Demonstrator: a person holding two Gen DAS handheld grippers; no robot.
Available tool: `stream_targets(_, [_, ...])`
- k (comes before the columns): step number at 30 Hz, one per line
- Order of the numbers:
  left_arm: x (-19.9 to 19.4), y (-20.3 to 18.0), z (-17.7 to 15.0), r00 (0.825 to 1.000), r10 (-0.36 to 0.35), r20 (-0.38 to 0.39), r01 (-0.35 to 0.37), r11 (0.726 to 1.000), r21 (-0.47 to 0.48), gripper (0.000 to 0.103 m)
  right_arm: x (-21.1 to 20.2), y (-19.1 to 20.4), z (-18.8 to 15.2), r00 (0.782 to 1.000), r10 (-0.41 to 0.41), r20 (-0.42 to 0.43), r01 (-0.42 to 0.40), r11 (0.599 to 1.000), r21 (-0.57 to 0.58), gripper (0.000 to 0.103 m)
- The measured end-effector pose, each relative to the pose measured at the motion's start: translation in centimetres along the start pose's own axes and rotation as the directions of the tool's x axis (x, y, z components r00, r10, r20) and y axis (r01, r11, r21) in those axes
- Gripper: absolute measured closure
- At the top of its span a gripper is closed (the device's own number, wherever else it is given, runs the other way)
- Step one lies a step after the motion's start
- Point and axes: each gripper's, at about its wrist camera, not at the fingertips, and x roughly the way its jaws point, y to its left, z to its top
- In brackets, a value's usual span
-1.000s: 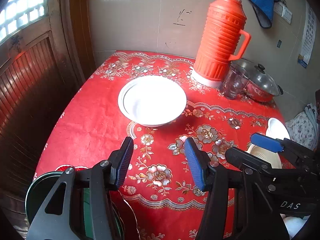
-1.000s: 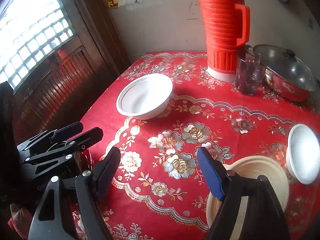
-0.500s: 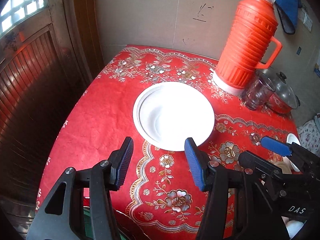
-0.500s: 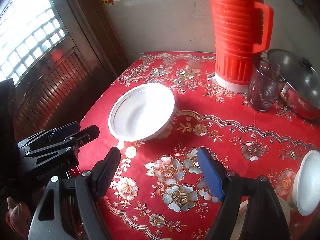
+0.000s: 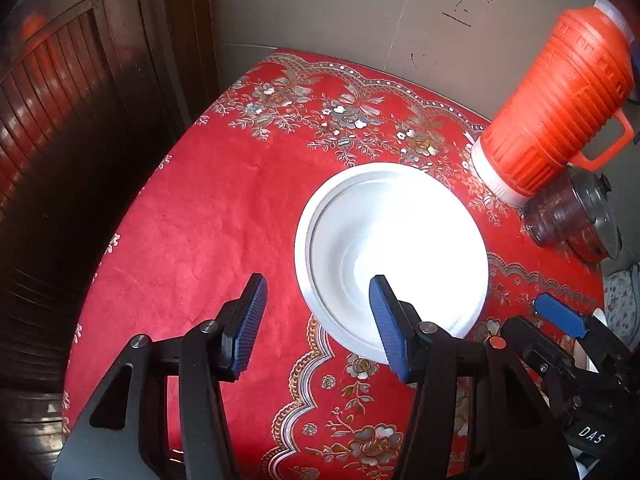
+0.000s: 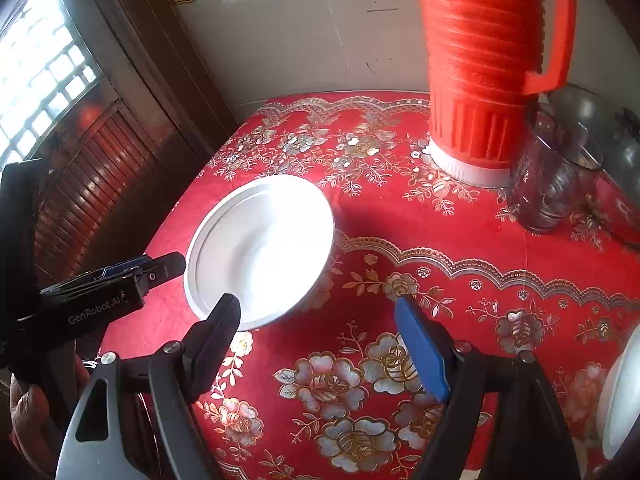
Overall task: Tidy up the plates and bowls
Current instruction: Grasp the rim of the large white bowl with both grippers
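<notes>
A wide white bowl sits upright on the red flowered tablecloth. My left gripper hovers open over the bowl's near-left rim. One finger is over the bowl and the other over the cloth, and neither pad presses on it. In the right wrist view the bowl lies ahead to the left of my open right gripper, which holds nothing. The left gripper shows there beside the bowl's left rim. A small white bowl peeks in at the right edge.
An orange thermos stands behind the bowl near the wall. A glass cup and a lidded steel pot stand to its right. A dark wooden door lies beyond the table's left edge. A hand holds the left gripper.
Both grippers have moved forward over the table toward the wide white bowl, which now looms larger. The green basin and the beige plate have dropped out of view. The jaws kept their width.
</notes>
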Motion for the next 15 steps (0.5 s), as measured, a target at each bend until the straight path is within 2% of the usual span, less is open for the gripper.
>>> stream_targets(7, [1.9,0.1,0.7,0.999,-0.014,-0.045,0.013,1.000,-0.015,0.050,2.5,0.1,0.9,0.999,0.015,-0.035,-0.015,1.000,0.008,0.023])
stream_targets(12, [2.4,0.3,0.9,0.998,-0.041,-0.055,0.039,0.999,-0.031,0.050,3.7,0.8,1.7,0.999,-0.004,-0.051,0.002,1.000,-0.025,0.024])
stream_targets(14, [2.8,0.3,1.0,0.997,-0.033,-0.063,0.032,0.999,-0.026,0.050,4.3,0.9,2.0,0.998,-0.008,-0.057,0.006,1.000,-0.028,0.029])
stream_targets(15, [3.0,0.1,1.0,0.997,-0.023,-0.068,0.022,1.000,-0.013,0.050,4.5,0.9,2.0,0.998,-0.009,-0.059,0.007,1.000,-0.030,0.037])
